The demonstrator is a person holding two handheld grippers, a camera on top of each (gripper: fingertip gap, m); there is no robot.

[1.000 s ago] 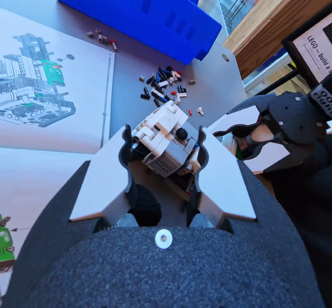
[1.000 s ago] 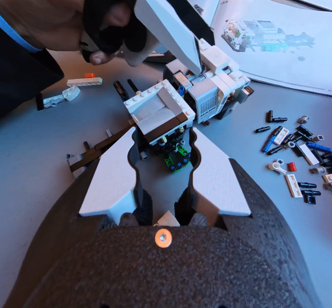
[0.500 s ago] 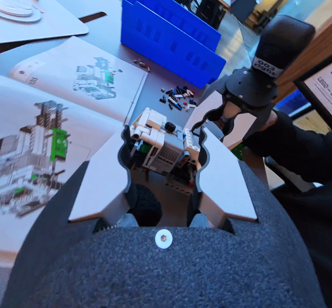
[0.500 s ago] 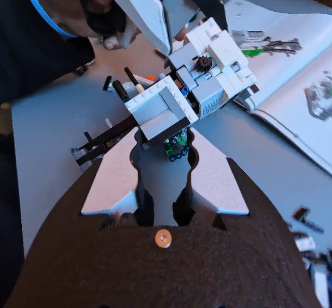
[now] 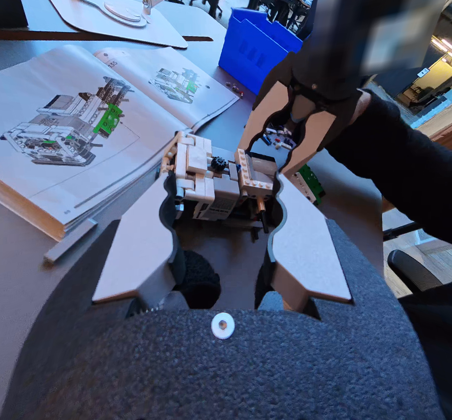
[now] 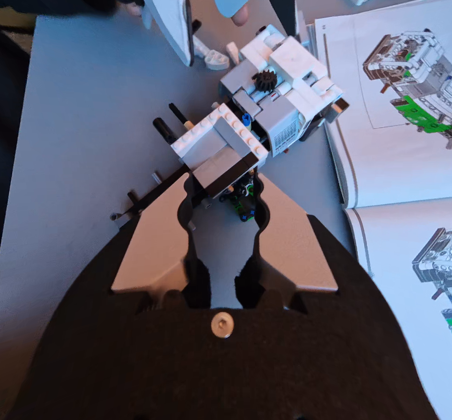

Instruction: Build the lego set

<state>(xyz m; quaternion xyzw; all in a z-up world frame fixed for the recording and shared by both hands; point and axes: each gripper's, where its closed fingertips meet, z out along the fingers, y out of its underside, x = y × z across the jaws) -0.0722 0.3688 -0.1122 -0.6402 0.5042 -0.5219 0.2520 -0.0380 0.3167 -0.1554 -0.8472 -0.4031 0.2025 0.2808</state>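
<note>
— How does the left gripper (image 5: 221, 175) stand?
— Jaws spread wide, fingers level with the table.
— And the right gripper (image 6: 221, 178)?
— It comes in from the opposite side, tilted down, jaws parted more narrowly, a black-sleeved arm (image 5: 401, 153) behind it.

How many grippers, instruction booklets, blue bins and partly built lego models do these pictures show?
Grippers: 2, left gripper and right gripper
Instruction booklet: 1
Blue bin: 1
Partly built lego model: 1
Total: 5
</note>
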